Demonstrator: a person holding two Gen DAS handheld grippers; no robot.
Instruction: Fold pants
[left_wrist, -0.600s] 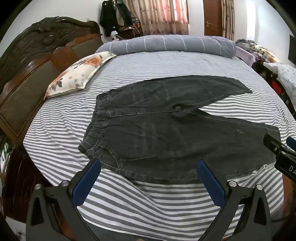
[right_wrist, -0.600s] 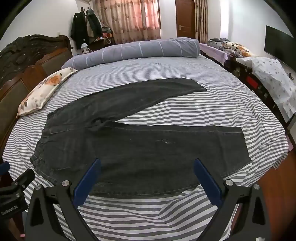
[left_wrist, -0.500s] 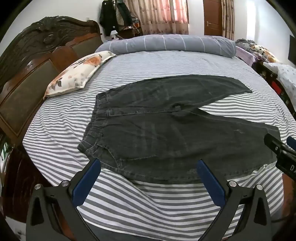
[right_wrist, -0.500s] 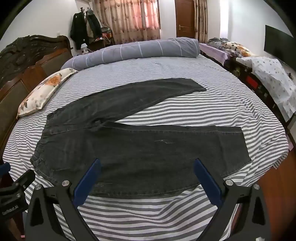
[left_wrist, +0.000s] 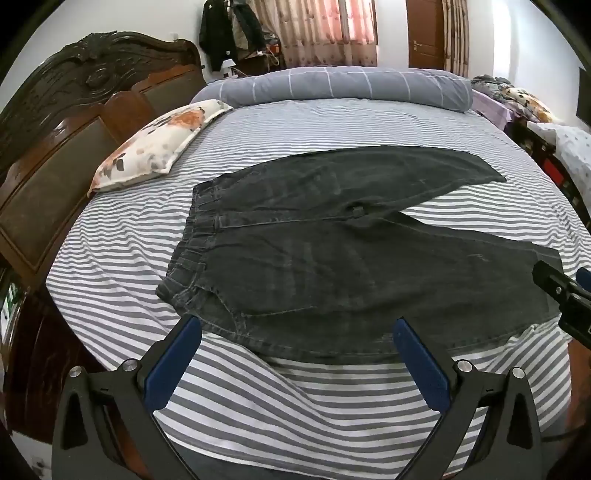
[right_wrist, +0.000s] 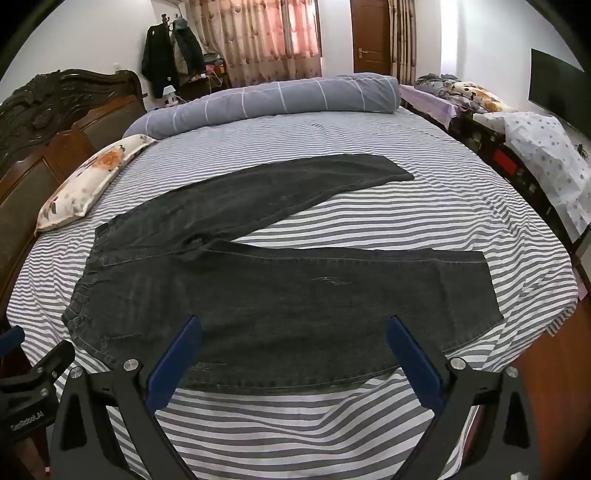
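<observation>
- left view alone shows the waistband of the dark grey denim pants (left_wrist: 332, 266) close up; right view (right_wrist: 280, 295) shows the hems.
- left tongs (left_wrist: 295, 354) and right tongs (right_wrist: 291, 350) both gape, empty, above the grey-and-white striped bed sheet (left_wrist: 258, 398).

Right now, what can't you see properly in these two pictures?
- Underside of the pants: both views, hidden against the striped bed sheet.
- Right gripper in the left wrist view: cut off by the edge.
- Left gripper in the right wrist view: only a corner shows.
- Near edge of the bed: both views, behind each camera's own gripper.
- Coats on the far wall: too small.
</observation>
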